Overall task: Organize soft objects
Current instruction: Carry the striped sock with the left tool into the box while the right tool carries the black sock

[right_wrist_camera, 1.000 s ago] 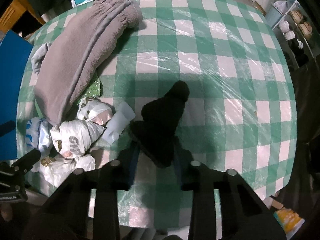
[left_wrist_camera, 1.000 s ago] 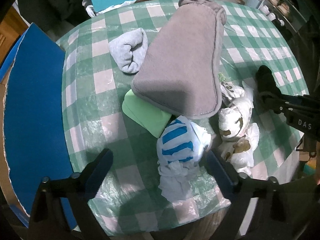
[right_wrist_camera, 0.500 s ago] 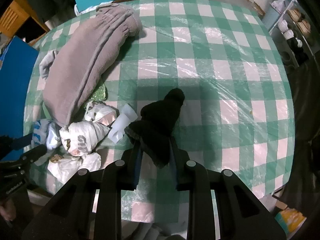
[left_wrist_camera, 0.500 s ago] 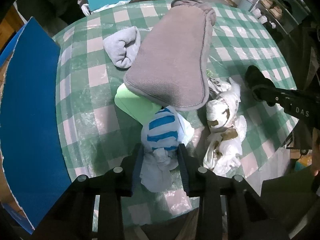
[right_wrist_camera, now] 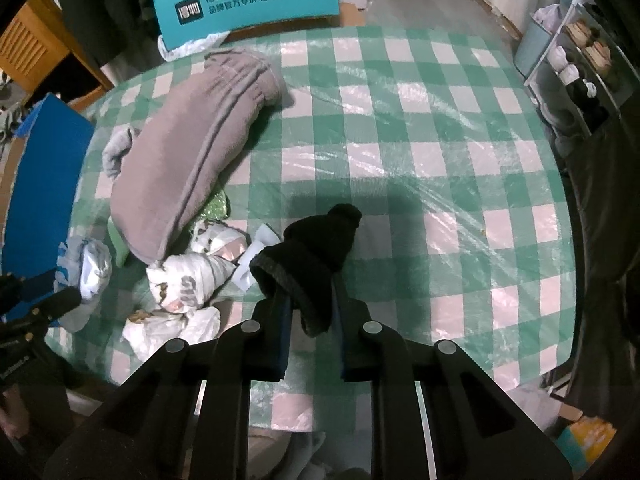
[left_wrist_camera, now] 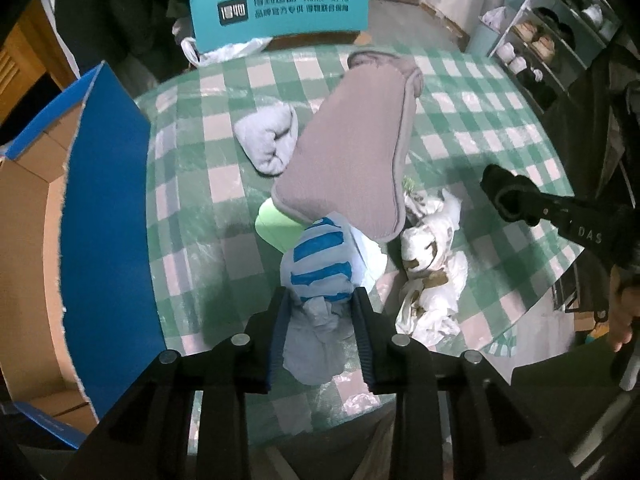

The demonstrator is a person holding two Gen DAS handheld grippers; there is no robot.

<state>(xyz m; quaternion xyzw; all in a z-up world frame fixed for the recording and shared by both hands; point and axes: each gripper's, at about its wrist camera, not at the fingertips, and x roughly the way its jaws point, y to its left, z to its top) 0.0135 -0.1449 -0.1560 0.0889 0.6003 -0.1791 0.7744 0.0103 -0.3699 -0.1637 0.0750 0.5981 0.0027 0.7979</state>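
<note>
A blue-and-white striped soft bundle (left_wrist_camera: 320, 256) hangs between the pads of my left gripper (left_wrist_camera: 320, 294). Its jaws are closing and press on the bundle's pale lower part, lifted above the green checked table (right_wrist_camera: 420, 152). My right gripper (right_wrist_camera: 310, 298) is shut on a black sock (right_wrist_camera: 320, 240), which sticks up and forward from its jaws, off the cloth. In the left wrist view the same black sock (left_wrist_camera: 500, 188) shows at the right. Grey fleece trousers (left_wrist_camera: 352, 160) lie across the table over a light green item (left_wrist_camera: 276, 228).
A rolled pale grey cloth (left_wrist_camera: 268, 140) lies left of the trousers. Crumpled white printed bags (right_wrist_camera: 188, 276) sit at the table's near edge. A blue-lined cardboard box (left_wrist_camera: 104, 220) stands open at the left. A teal chair back (left_wrist_camera: 280, 8) is behind, shelves at the right.
The left jaws went from wide open to pressing on the striped bundle and rose with it. The right jaws tightened on the black sock and lifted it off the cloth.
</note>
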